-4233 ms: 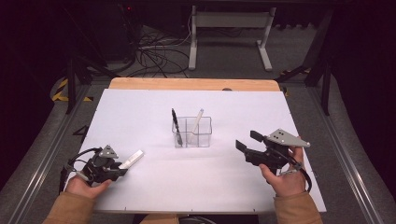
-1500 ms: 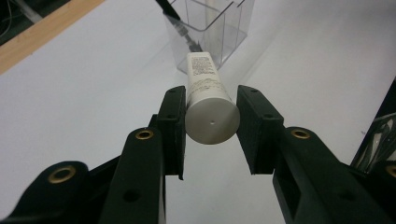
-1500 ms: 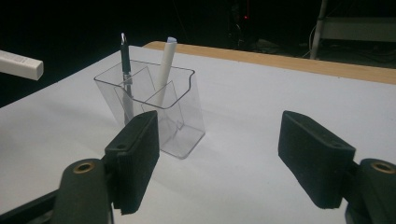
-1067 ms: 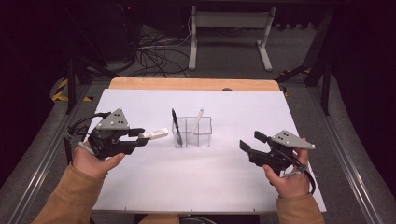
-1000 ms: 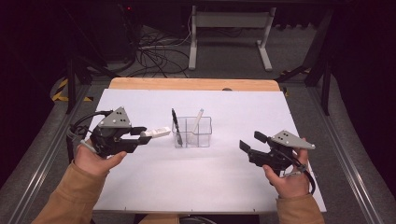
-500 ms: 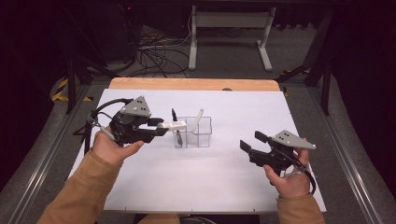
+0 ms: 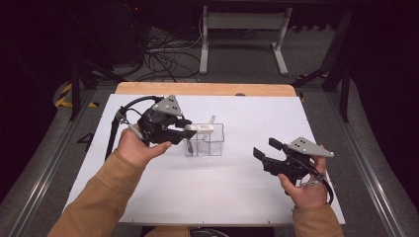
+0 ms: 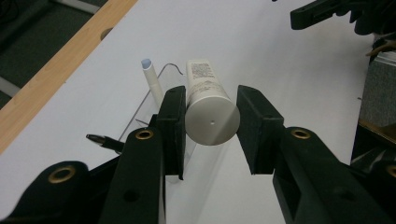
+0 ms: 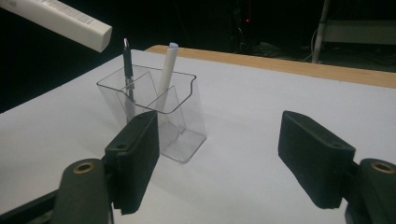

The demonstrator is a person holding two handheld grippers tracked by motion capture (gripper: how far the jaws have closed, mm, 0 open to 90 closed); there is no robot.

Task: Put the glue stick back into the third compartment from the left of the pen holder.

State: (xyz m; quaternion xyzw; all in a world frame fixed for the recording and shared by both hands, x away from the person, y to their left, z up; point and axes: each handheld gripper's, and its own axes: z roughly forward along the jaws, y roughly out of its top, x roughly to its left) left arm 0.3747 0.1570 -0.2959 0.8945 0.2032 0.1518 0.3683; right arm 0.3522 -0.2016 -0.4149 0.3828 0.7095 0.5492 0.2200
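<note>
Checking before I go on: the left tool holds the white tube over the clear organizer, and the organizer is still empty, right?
Not quite. The left tool does hold the white tube over the clear organizer, but the organizer isn't empty: the right gripper view shows a dark pen and a white stick standing in it.

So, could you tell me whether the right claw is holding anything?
No, the right claw stands open with only bare table between its pads.

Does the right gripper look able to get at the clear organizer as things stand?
Probably yes. The right gripper is open and empty, with bare table between it and the clear organizer. The left gripper holds a white tube above the organizer, which may crowd a top approach.
</note>
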